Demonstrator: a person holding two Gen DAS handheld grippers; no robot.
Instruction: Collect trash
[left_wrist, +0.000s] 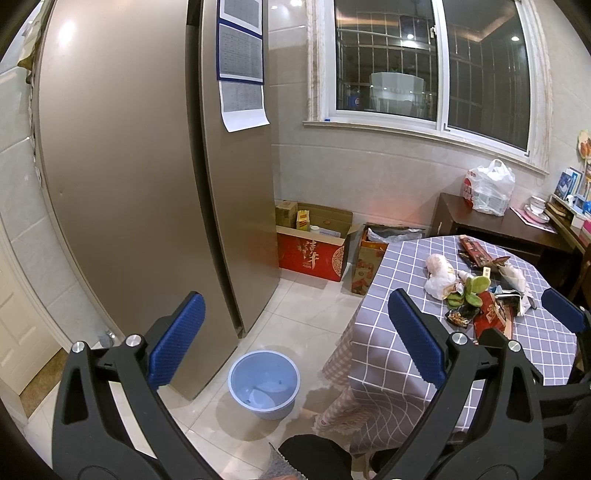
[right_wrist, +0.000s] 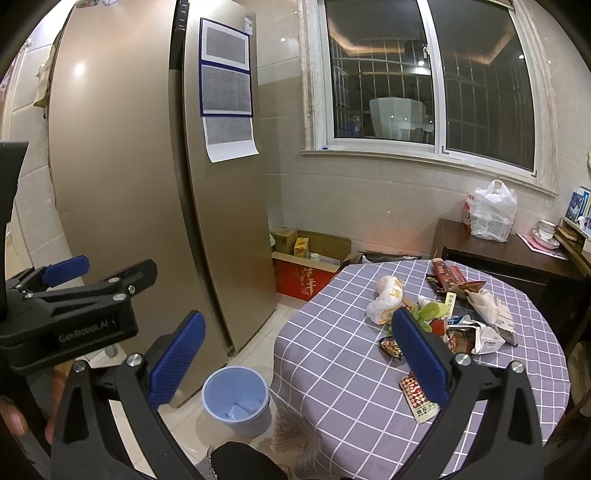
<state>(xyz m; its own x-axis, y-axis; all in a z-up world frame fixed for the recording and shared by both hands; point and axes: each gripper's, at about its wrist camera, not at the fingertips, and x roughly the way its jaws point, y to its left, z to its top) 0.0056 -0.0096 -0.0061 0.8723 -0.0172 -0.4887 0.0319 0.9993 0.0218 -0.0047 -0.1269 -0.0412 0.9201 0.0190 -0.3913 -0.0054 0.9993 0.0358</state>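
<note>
A pile of trash (left_wrist: 476, 295) lies on the round table with the purple checked cloth (left_wrist: 388, 369): a crumpled white bag (left_wrist: 437, 273), a green wrapper (left_wrist: 476, 286) and red and dark snack wrappers. The right wrist view shows the same pile (right_wrist: 443, 317), plus one small packet (right_wrist: 417, 400) lying apart near the table's front edge. On the floor between fridge and table stands a light blue bin (left_wrist: 264, 384) (right_wrist: 236, 398) with a scrap or two inside. My left gripper (left_wrist: 299, 339) hangs open above the bin, empty. My right gripper (right_wrist: 299, 360) is open and empty over the table's left edge.
A tall bronze fridge (left_wrist: 129, 166) fills the left. Cardboard boxes (left_wrist: 314, 243) stand against the back wall under the window. A dark wooden sideboard (left_wrist: 498, 225) behind the table carries a white plastic bag (left_wrist: 489, 188) and dishes. A dark shoe (right_wrist: 243, 461) shows at the bottom.
</note>
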